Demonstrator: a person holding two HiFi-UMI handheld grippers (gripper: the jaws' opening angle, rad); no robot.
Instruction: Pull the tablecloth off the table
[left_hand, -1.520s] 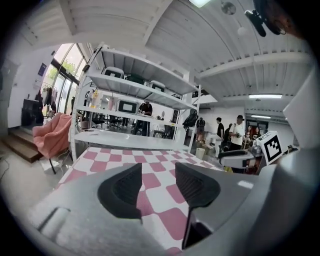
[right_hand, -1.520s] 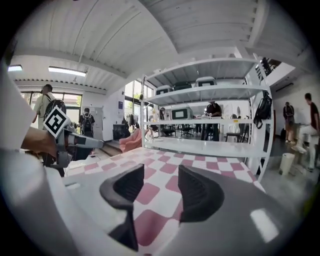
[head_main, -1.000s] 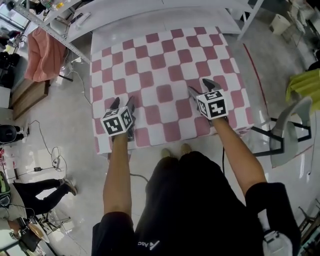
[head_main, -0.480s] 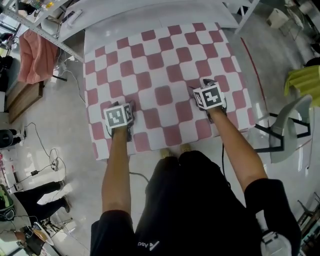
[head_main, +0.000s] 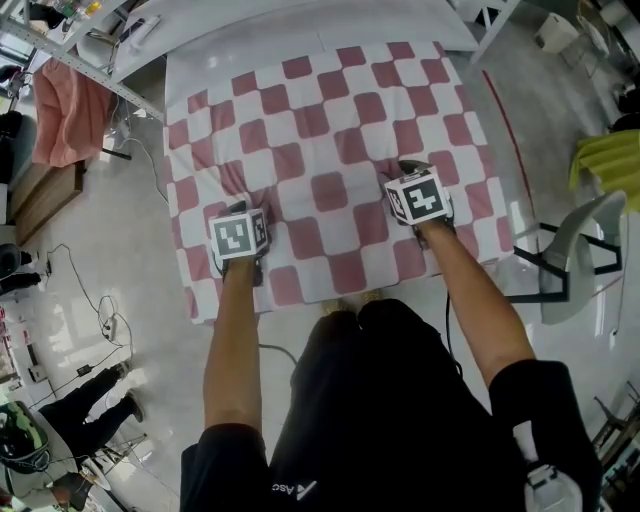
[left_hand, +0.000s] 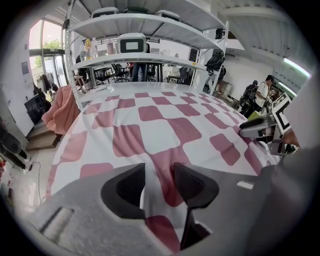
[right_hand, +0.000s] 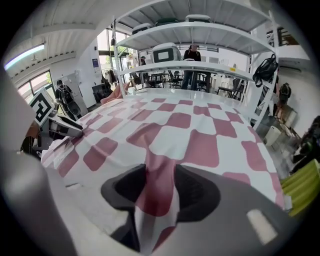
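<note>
- Nearest me, the left gripper (left_hand: 159, 182) is closing its dark fingers (left_hand: 122, 189) on a raised fold of the pink-and-white checked tablecloth (head_main: 320, 120). The fold stands up between the pads and is pinched there.
- The right gripper (right_hand: 159, 187) is also closing. A pink-and-white ridge of the same cloth fills the gap between its fingers (right_hand: 197, 192) and presses against both pads.
- In the head view both grippers sit near the cloth's front edge, well apart, the left toward the front-left corner and the right toward the front-right.
- The tablecloth lies spread over the white bench (head_main: 300, 35), its near edge hanging over the front. Creases fan out from each pinch.
- Past the cloth's far edge, a strip of bench top shows bare.
- Behind that stands a white metal shelving rack (left_hand: 150, 27). One shelf holds a white box-shaped device with a dark screen (left_hand: 132, 45). The shelf above carries pale boxes (left_hand: 105, 11), whose contents I cannot see.
- Off to the left, a salmon-pink cloth (head_main: 65, 110) hangs draped beside the rack.
</note>
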